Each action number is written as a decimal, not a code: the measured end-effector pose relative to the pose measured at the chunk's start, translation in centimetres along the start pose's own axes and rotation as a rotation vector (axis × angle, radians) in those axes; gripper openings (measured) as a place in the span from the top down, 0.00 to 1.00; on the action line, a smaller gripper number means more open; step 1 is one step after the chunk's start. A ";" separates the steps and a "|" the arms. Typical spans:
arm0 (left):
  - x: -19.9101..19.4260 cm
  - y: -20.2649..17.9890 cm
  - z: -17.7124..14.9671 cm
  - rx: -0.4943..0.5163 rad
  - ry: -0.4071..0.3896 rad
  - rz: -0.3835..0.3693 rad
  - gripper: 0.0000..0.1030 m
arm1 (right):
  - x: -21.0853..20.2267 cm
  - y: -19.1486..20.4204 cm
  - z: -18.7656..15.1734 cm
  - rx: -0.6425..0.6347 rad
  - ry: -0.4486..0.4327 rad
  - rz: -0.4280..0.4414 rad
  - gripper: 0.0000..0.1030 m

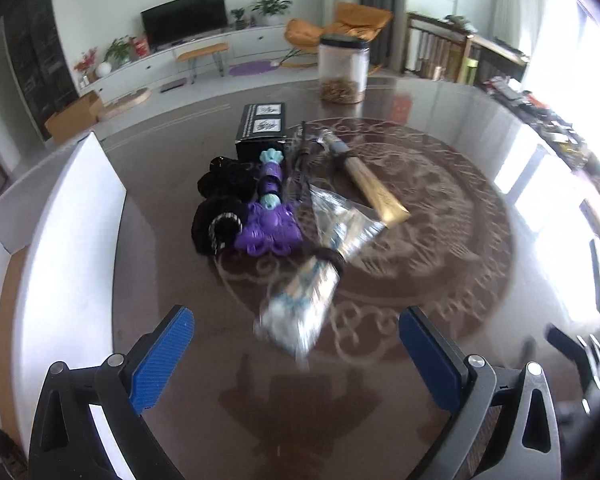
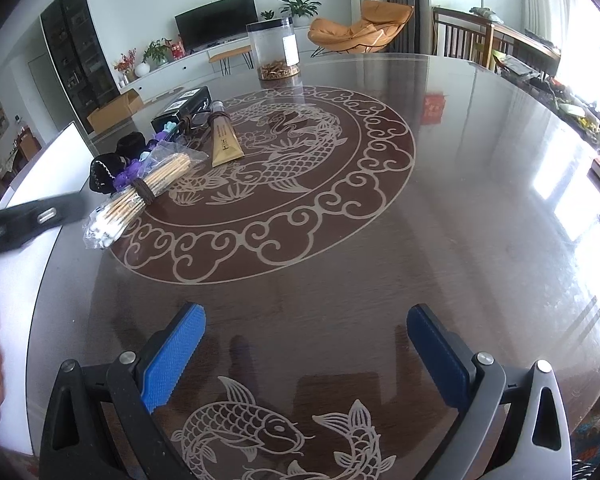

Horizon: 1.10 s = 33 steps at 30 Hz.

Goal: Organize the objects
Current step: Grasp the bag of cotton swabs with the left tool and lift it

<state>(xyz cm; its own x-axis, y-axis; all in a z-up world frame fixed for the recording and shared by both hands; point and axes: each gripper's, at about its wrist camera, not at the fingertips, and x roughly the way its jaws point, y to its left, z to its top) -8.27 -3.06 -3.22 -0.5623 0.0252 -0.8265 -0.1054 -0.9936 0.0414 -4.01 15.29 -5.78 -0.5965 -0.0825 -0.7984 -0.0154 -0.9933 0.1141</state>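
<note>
A clear bag of cotton swabs bound with a dark band lies on the dark table, just ahead of my open, empty left gripper. Behind it lie a purple and teal toy, black hair ties, a gold tube, a cord bundle and a black box. In the right wrist view the swab bag, toy, tube and box lie far left. My right gripper is open and empty over bare table.
An open white cardboard box stands at the table's left edge, also in the right wrist view. A clear jar with brown contents stands at the far side. The left gripper's body shows at the left.
</note>
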 end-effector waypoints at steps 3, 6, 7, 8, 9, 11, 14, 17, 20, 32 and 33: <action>2.8 -0.6 0.9 0.012 0.033 0.030 0.00 | -0.1 -0.1 0.0 0.006 -0.003 0.002 0.02; 5.0 -1.4 1.3 0.047 0.059 0.049 0.00 | -0.2 -0.1 0.1 0.008 -0.008 0.005 0.02; 5.4 -1.7 1.4 0.064 0.065 0.052 0.00 | -0.2 -0.1 0.1 0.008 -0.009 0.006 0.02; 5.9 -2.0 1.4 0.084 0.070 0.057 0.00 | -0.1 -0.1 0.1 0.009 -0.009 0.006 0.02; 6.2 -2.3 1.3 0.103 0.069 0.061 0.00 | -0.1 -0.1 0.1 0.009 -0.009 0.007 0.02; 6.1 -2.5 1.2 0.123 0.047 0.064 0.10 | -0.1 -0.1 0.1 0.009 -0.009 0.008 0.02; 5.1 -2.3 0.5 0.109 0.003 0.046 0.58 | -0.1 -0.1 0.1 0.012 -0.009 0.013 0.02; 4.0 -1.8 -0.8 0.066 -0.016 0.024 0.72 | 0.0 -0.2 0.1 0.015 -0.007 0.016 0.02; 2.5 -1.1 -3.1 -0.003 -0.019 0.019 0.72 | -0.1 -0.2 0.2 0.017 -0.010 0.017 0.02; 0.7 -0.9 -7.9 -0.044 -0.028 0.065 0.27 | 0.1 0.0 0.1 0.006 -0.003 0.014 0.02; 0.9 -0.9 -7.7 -0.043 -0.027 0.057 0.27 | 0.1 -0.1 0.1 0.007 -0.003 0.014 0.02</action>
<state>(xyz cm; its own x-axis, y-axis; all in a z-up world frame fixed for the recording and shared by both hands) -2.38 -3.00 -8.33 -0.5881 -0.0291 -0.8083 -0.0374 -0.9973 0.0631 -4.15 15.39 -5.81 -0.5994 -0.0962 -0.7947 -0.0129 -0.9915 0.1298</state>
